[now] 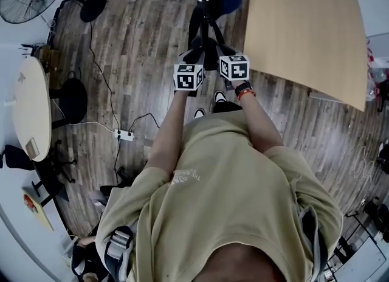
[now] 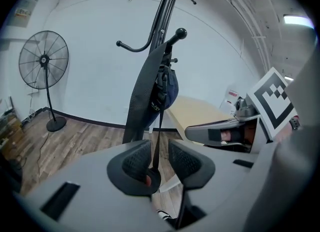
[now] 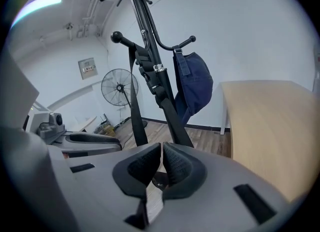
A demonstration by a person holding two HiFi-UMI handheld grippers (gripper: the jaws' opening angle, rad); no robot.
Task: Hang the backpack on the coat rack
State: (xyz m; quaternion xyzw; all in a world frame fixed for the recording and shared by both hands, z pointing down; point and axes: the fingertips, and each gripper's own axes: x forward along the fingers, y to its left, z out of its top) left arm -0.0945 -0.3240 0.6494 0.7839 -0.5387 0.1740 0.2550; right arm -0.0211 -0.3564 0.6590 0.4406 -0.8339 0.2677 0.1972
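Observation:
The black coat rack [image 2: 167,6] stands right in front of me. A dark blue backpack [image 3: 196,83] hangs from one of its knobbed hooks [image 3: 183,43], and its wide black straps [image 3: 169,108] trail down along the pole. My left gripper [image 2: 159,149] is open just below the bag [image 2: 168,90]. A thin black strap [image 2: 157,131] drops into the gap between its pads without being pinched. My right gripper [image 3: 162,149] is shut, with only a slit between its pads and nothing in it. In the head view both marker cubes [image 1: 189,76] sit side by side at the rack's foot.
A light wooden table [image 1: 304,25] stands close on the right. A pedestal fan [image 2: 44,66] is by the left wall. A round table [image 1: 30,107] and a power strip [image 1: 124,134] with cables are on the floor to the left.

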